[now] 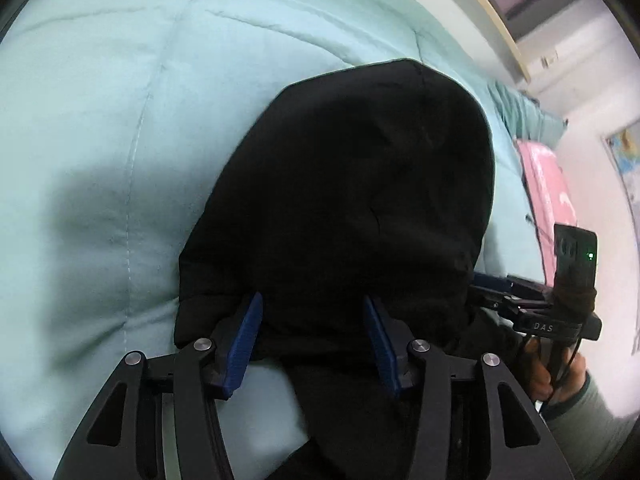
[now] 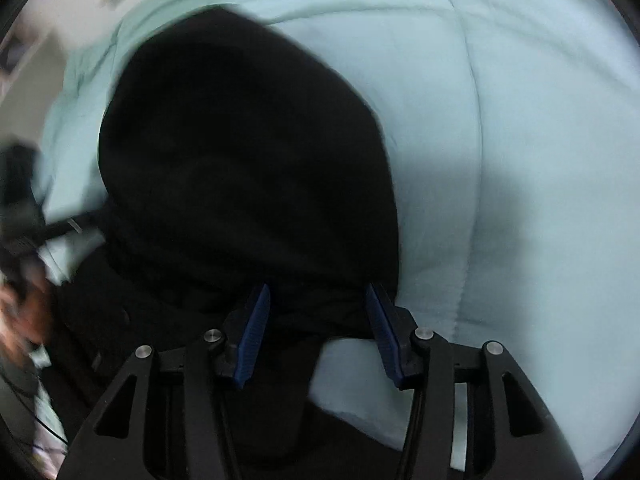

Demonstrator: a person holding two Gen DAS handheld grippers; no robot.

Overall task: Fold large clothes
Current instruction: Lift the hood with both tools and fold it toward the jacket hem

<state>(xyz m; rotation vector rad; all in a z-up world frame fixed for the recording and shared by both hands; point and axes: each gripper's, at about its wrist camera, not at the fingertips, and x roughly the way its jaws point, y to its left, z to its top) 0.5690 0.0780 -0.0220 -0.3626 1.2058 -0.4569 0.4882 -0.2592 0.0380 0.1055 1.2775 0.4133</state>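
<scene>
Black garment (image 1: pixel 344 184) lies under both downward-tilted tools (image 1: pixel 312 332), jaws parted.

**Two wrist cameras, both looking steeply down at one bed**

We look from just behind each tool, along its two fingers, tilted steeply down and close to the bedding. Ahead of the left tool (image 1: pixel 312 336) lies the black garment (image 1: pixel 352 184) on the pale green quilt (image 1: pixel 100 140); off to its right side we catch the right tool (image 1: pixel 492 292) and the hand (image 1: pixel 556 376) carrying it. Ahead of the right tool (image 2: pixel 318 328) we see the same garment (image 2: pixel 248 152) and quilt (image 2: pixel 520 140), with the other hand (image 2: pixel 24 316) blurred at its left side. Both views share garment and quilt.
</scene>
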